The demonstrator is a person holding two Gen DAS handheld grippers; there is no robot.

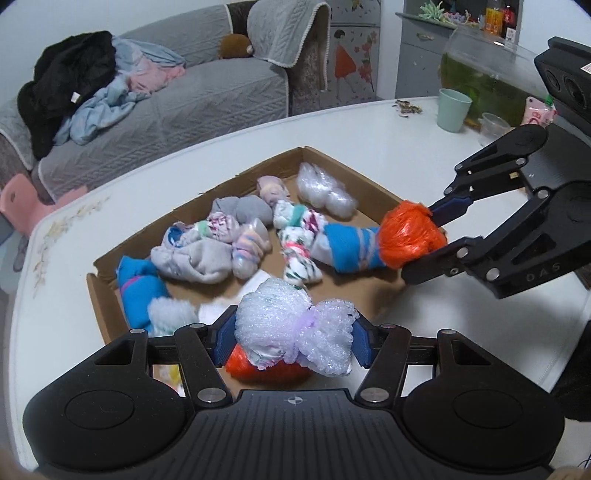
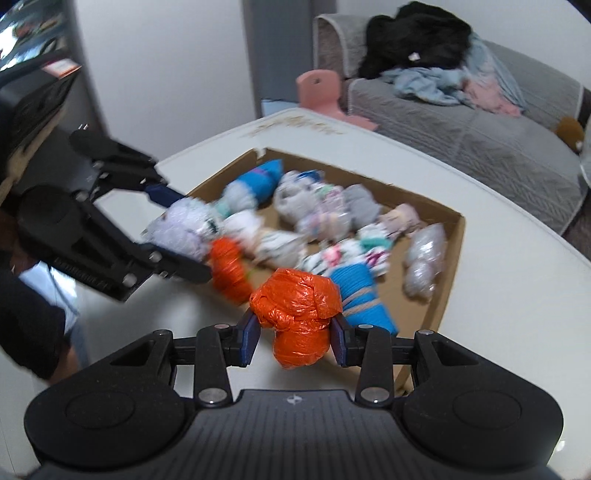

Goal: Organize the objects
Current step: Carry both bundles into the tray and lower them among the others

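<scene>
My left gripper (image 1: 293, 338) pinches a bubble-wrap bundle (image 1: 291, 328) and my right gripper (image 2: 295, 338) an orange bundle (image 2: 295, 314), both held clear above the bench (image 1: 406, 147) near the box (image 1: 110, 295), presumably so each can go in separately.

A white desk (image 1: 388, 147) stands near a grey sofa (image 1: 177, 107) piled with black, blue and pink clothes (image 1: 85, 85). Beside the sofa sits a pink chair (image 2: 321, 92). A grey cabinet (image 1: 421, 51) stands against the white wall (image 1: 110, 14), and a glass fishbowl (image 1: 480, 66) rests on the desk.
</scene>
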